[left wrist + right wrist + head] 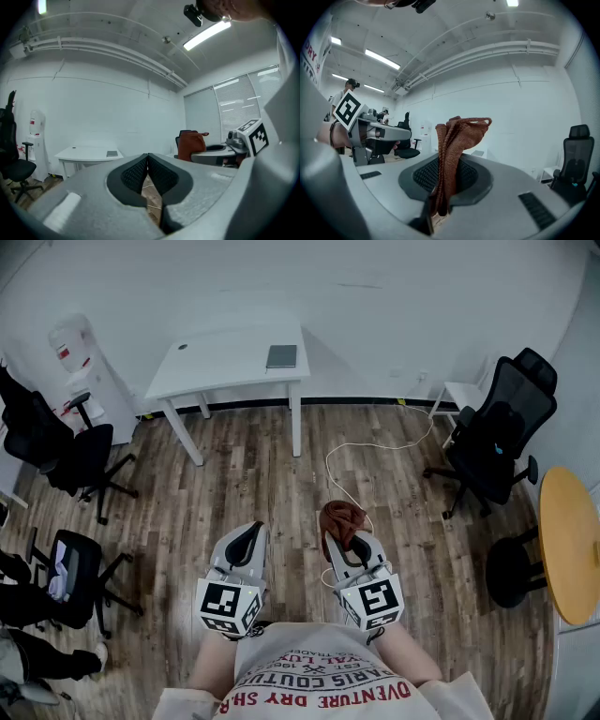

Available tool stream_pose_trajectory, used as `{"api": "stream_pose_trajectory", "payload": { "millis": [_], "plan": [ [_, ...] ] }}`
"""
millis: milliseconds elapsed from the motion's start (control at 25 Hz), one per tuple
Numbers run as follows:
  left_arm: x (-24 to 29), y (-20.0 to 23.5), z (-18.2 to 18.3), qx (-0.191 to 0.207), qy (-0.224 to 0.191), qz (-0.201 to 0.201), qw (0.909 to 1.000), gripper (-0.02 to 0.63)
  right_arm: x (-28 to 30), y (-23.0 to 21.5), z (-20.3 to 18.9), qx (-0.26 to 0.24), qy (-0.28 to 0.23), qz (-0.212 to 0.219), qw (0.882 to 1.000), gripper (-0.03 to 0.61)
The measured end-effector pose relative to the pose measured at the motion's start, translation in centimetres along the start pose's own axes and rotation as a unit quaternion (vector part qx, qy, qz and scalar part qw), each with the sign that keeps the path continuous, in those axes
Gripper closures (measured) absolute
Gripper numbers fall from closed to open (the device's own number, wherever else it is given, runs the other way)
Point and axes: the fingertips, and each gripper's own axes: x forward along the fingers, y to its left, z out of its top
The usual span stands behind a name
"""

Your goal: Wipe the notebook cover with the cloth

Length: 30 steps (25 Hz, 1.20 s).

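My right gripper (pixel 347 551) clamps the cloth (pixel 341 519): soft, light knit, floppy, held by its lower end. Left gripper (pixel 247 538): jaws together, empty. Notebook (pixel 281 356) lies on the white table (pixel 220 371), well apart. Looks stiff, probably slides, so I'd pin its edge.

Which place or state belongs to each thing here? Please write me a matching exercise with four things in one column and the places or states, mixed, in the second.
Things:
1. cloth
2. notebook
3. left claw
4. round table

Places or states:
A. shut, with nothing in it
B. lying on the white desk
C. at the right edge of the head view
D. pinched in the right claw

Pairs: 1-D, 2-B, 3-A, 4-C
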Motion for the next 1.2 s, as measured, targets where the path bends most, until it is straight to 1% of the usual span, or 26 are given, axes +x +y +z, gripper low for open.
{"api": "stream_pose_trajectory", "payload": {
  "millis": [160, 360, 480, 600, 840, 1000, 1200],
  "plan": [
    [0.5, 0.2, -0.4, -0.002, 0.002, 0.003, 1.0000, 0.603, 0.5, -0.5, -0.3, -0.003, 0.002, 0.002, 1.000, 0.512],
    [1.4, 0.3, -0.6, -0.007, 0.003, 0.003, 1.0000, 0.603, 1.1, -1.9, -0.2, -0.004, 0.002, -0.008, 1.000, 0.512],
    [2.1, 0.4, -0.9, -0.006, 0.009, 0.005, 0.9999, 0.603, 1.3, -2.5, -0.8, 0.009, 0.006, -0.015, 1.000, 0.511],
    [2.7, 0.4, -1.5, -0.005, 0.017, 0.006, 0.9998, 0.603, 1.4, -2.8, -1.5, 0.025, 0.009, -0.012, 1.000, 0.511],
    [3.8, 1.0, -2.8, -0.019, 0.036, 0.003, 0.9992, 0.603, 2.6, -3.7, -2.7, 0.039, 0.022, -0.013, 0.999, 0.510],
    [4.9, 2.7, -3.2, -0.024, 0.044, 0.006, 0.9987, 0.603, 4.8, -4.2, -3.2, 0.049, 0.033, -0.010, 0.998, 0.509],
    [7.3, 7.3, -4.1, -0.032, 0.049, 0.007, 0.9983, 0.603, 9.7, -4.2, -4.2, 0.049, 0.050, -0.011, 0.997, 0.509]
  ]
}}
